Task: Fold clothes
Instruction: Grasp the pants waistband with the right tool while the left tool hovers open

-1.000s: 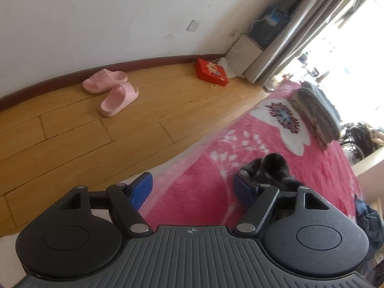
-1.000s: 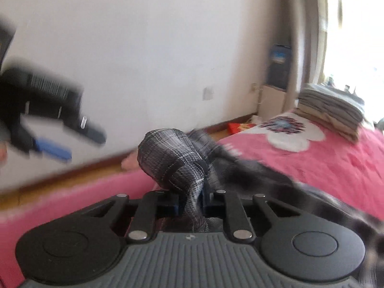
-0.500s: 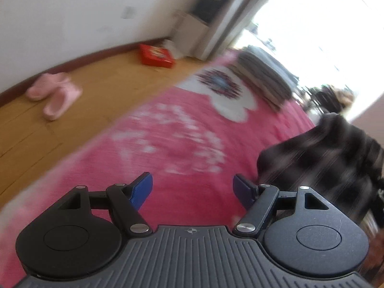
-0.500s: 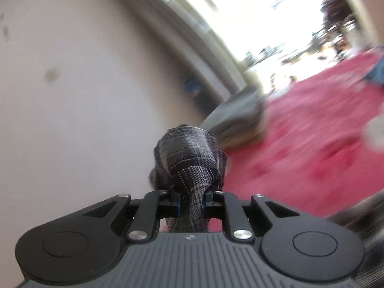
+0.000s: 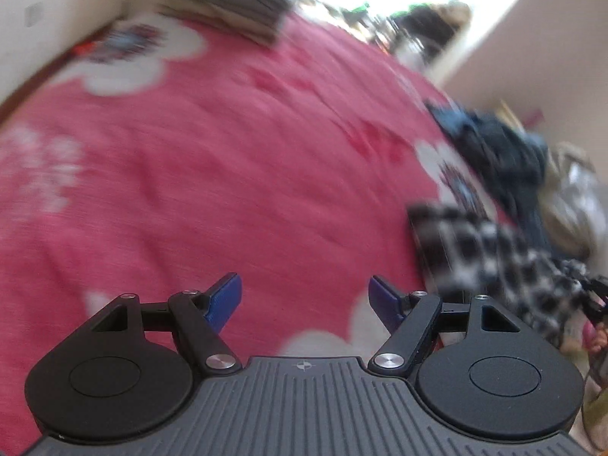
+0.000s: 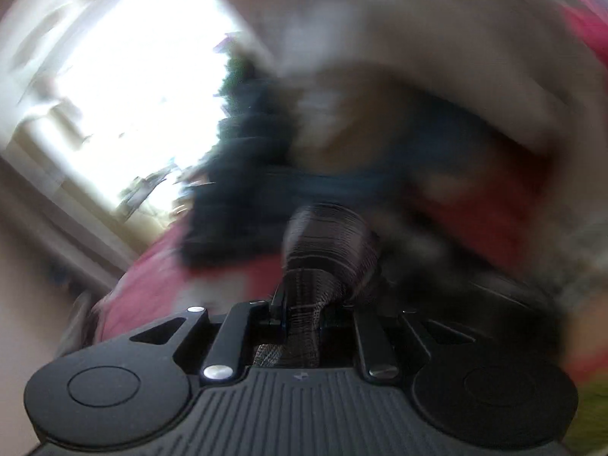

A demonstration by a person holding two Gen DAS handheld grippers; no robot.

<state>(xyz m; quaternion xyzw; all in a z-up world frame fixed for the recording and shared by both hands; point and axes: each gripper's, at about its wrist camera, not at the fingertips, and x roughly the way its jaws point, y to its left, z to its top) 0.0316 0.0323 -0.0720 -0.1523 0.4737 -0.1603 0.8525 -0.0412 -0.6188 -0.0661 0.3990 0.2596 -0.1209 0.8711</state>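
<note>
Pinching a bunched fold of the plaid garment, the right gripper is kept clamped, presumably for carrying. The left gripper is held with jaws spread over the pink bed, likely for a second corner

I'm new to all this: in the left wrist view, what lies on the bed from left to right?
White flower print → folded stack → checked garment → dark blue clothes.

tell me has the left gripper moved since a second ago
Yes. The left gripper has swung right, away from the wall: the slippers and floor are gone, and the folded stack now sits upper left.
</note>
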